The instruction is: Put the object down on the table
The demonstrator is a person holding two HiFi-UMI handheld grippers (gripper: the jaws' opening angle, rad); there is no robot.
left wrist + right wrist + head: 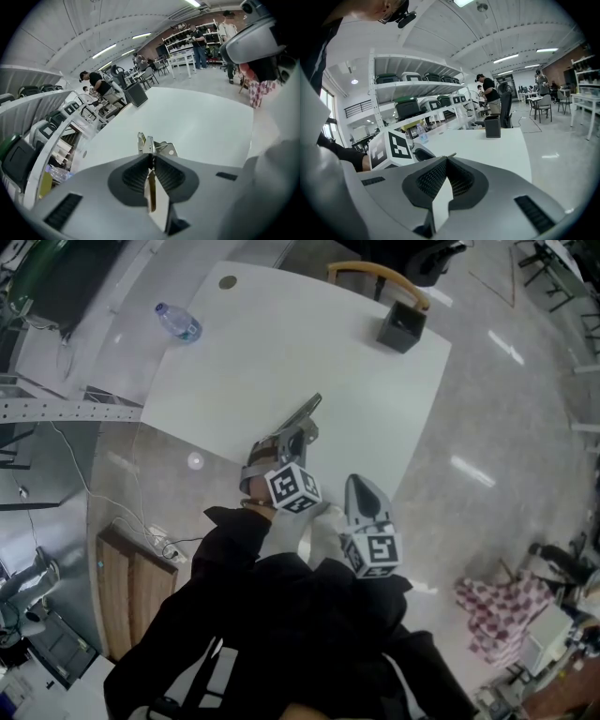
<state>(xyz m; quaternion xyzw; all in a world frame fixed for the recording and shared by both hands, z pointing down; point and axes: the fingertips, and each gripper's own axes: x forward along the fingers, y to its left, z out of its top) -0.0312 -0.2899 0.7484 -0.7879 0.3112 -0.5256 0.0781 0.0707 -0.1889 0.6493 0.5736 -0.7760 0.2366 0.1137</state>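
While in left claw, metal object

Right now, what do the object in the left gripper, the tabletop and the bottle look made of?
The object pinched in the left gripper: bare metal, silvery and shiny; thin plate edges catch the light. The tabletop: white, smooth, low sheen; probably laminate, its core not visible. The bottle: clear plastic, judging by its see-through wall.
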